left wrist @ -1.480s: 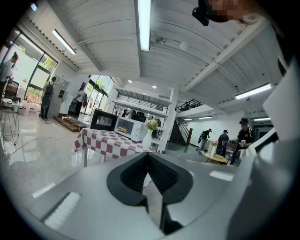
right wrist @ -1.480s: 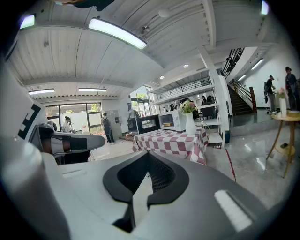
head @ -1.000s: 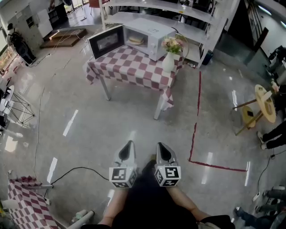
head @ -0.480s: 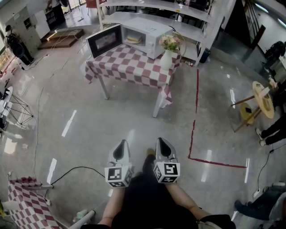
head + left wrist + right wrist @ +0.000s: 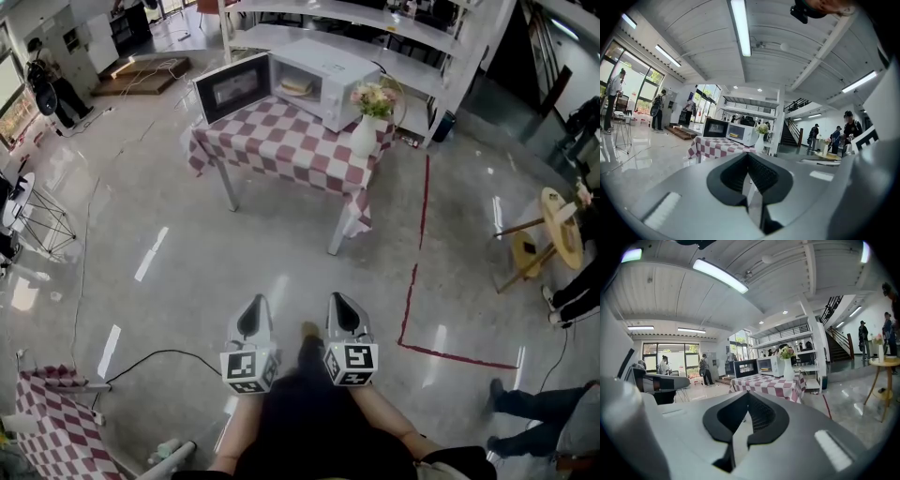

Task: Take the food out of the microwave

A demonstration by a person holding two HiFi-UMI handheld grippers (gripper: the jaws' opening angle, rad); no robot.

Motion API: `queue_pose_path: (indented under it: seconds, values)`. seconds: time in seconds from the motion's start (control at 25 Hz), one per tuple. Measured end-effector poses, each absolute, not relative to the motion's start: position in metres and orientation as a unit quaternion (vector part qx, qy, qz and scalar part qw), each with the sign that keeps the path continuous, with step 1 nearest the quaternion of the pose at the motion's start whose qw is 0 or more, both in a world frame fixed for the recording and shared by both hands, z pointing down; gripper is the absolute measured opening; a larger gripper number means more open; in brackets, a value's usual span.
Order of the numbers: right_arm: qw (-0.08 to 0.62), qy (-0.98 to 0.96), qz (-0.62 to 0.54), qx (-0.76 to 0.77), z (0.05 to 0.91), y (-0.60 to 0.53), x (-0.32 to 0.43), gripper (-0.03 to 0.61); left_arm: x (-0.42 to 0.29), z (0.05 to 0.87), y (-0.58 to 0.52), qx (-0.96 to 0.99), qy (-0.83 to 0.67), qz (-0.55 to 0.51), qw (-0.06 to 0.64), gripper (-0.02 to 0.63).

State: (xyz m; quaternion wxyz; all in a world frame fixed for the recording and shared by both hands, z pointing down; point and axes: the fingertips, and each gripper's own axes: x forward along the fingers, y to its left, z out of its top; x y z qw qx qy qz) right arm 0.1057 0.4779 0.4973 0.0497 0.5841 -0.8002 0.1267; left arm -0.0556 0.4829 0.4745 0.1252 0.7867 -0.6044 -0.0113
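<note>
A white microwave stands on a red-and-white checked table far ahead of me, its dark door swung open to the left. The food, pale and flat, lies inside the cavity. My left gripper and right gripper are held side by side low in the head view, both shut and empty, well short of the table. Over the left gripper the microwave shows small in the distance. The right gripper points at the same table.
A white vase of flowers stands on the table's right corner. Metal shelves rise behind it. Red tape and a black cable lie on the floor. A round wooden table and a person's legs are at right; a second checked table is at lower left.
Both grippers have edged forward together and stayed shut. The view has shifted a little, and a person's legs have come into view at the lower right.
</note>
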Motion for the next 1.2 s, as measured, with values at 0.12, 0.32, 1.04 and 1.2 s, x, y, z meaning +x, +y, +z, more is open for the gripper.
queue_pose_path:
  seconds: [0.12, 0.32, 1.04, 1.2]
  values:
    - [0.050, -0.800, 0.127, 0.585, 0.498, 0.459, 0.109, 0.002, -0.056, 0.472, 0.466, 0.784, -0.608, -0.012, 0.123, 0.009]
    - [0.050, -0.801, 0.128, 0.583, 0.500, 0.427, 0.109, 0.001, -0.059, 0.474, 0.437, 0.780, -0.614, -0.010, 0.120, 0.009]
    - [0.052, -0.825, 0.123, 0.549, 0.501, 0.292, 0.109, 0.002, -0.055, 0.472, 0.314, 0.750, -0.653, -0.012, 0.109, 0.009]
    - [0.053, -0.832, 0.123, 0.538, 0.508, 0.271, 0.111, 0.002, -0.051, 0.476, 0.297, 0.740, -0.664, -0.015, 0.107, 0.009]
